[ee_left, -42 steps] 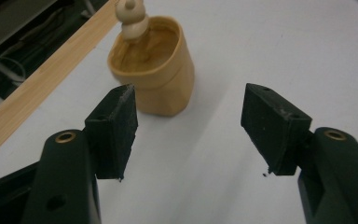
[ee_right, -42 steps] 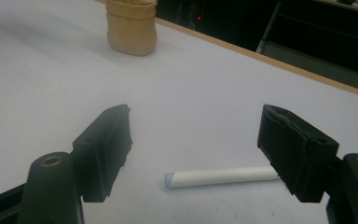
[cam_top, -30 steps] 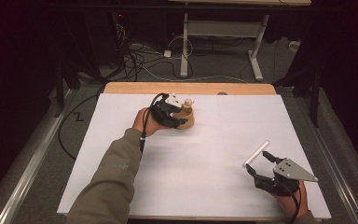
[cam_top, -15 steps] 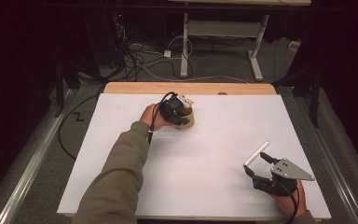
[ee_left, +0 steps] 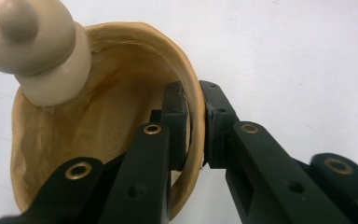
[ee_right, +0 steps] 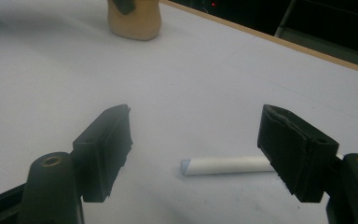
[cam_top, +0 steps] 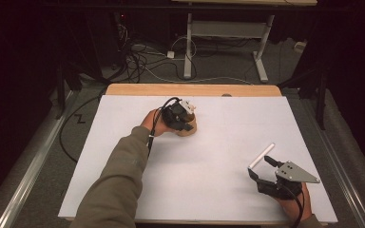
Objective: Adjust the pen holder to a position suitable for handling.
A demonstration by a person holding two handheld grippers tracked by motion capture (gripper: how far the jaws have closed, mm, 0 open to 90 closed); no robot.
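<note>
**Left gripper clamps the bowl's rim**

The left gripper [ee_left: 195,126] has just been closing and now pinches the wall of the tan bowl [ee_left: 102,121], one jaw inside, one outside. The bowl sits at the table's [cam_top: 209,156] 12 o'clock side, a pestle [ee_left: 32,46] leaning inside. At 4 o'clock, the right gripper [ee_right: 196,149] gapes, released, around a white stick [ee_right: 226,164].

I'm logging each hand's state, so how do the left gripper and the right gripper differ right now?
The left gripper is shut on the wooden bowl's rim, having just closed; the right gripper stands open, holding nothing. The left works far up the table, the right near the front edge, a white stick lying between its jaws. Both have black jaws.
</note>
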